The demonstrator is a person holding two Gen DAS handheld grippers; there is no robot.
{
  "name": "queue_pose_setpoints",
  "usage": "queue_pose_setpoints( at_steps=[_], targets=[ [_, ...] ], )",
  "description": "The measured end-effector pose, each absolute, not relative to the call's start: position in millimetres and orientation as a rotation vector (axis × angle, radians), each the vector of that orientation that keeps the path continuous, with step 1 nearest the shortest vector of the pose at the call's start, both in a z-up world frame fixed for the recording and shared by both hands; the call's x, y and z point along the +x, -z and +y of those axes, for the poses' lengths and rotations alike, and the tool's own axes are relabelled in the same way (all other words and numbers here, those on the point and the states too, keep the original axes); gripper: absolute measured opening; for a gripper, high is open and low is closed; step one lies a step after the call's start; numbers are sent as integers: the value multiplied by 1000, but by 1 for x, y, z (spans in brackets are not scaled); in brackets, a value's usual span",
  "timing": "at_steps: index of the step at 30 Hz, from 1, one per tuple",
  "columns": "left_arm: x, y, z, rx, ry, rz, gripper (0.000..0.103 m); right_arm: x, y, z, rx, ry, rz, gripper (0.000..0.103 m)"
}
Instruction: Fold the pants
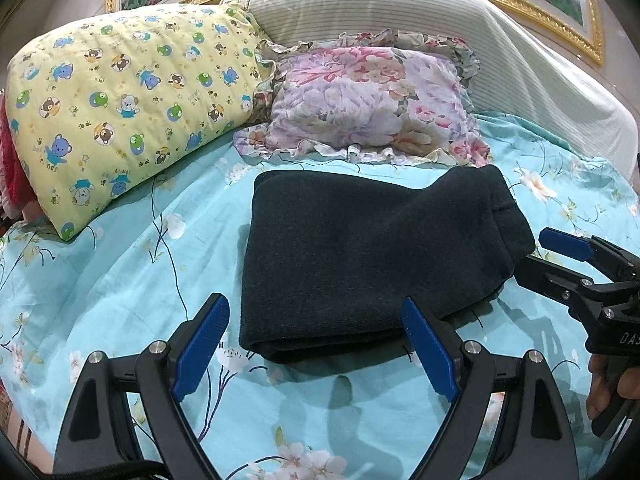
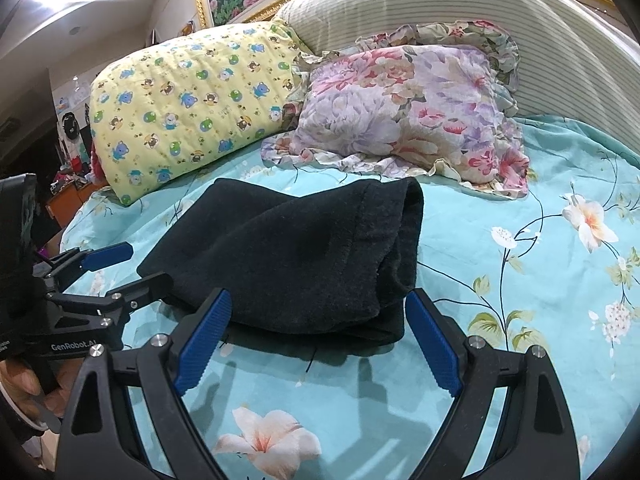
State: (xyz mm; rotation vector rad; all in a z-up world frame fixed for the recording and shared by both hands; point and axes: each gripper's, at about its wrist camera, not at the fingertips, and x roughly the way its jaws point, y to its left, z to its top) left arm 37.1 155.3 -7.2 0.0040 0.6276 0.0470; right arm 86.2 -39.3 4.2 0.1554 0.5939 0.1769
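Folded dark knit pants (image 1: pixel 360 256) are flanked at 12 o'clock by floral pillow (image 1: pixel 372 100); left gripper (image 1: pixel 316 344) and right gripper (image 2: pixel 320 340) are spread wide, nothing held

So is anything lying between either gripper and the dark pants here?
Nothing visible does. The folded pants lie alone on the floral sheet, just ahead of the open left gripper and open right gripper.

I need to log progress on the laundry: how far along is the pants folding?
Mostly done, it seems: the dark pants lie in a compact folded bundle on the floral bedsheet, before the pillows. Nothing is in hand; the left gripper and right gripper both hang empty, jaws wide open. Perhaps only tidying the looser waistband end remains.
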Motion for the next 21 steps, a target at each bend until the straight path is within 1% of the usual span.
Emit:
queue_pose_setpoints(
  at_steps=[10, 17, 21],
  targets=[
    [39, 6, 154, 14, -52, 611, 88, 88, -4, -38, 161, -183, 598, 89],
    [49, 6, 151, 5, -47, 638, 90, 91, -3, -37, 163, -192, 605, 89],
    [57, 9, 155, -22, -56, 693, 91, 90, -3, -37, 164, -191, 602, 89]
  ],
)
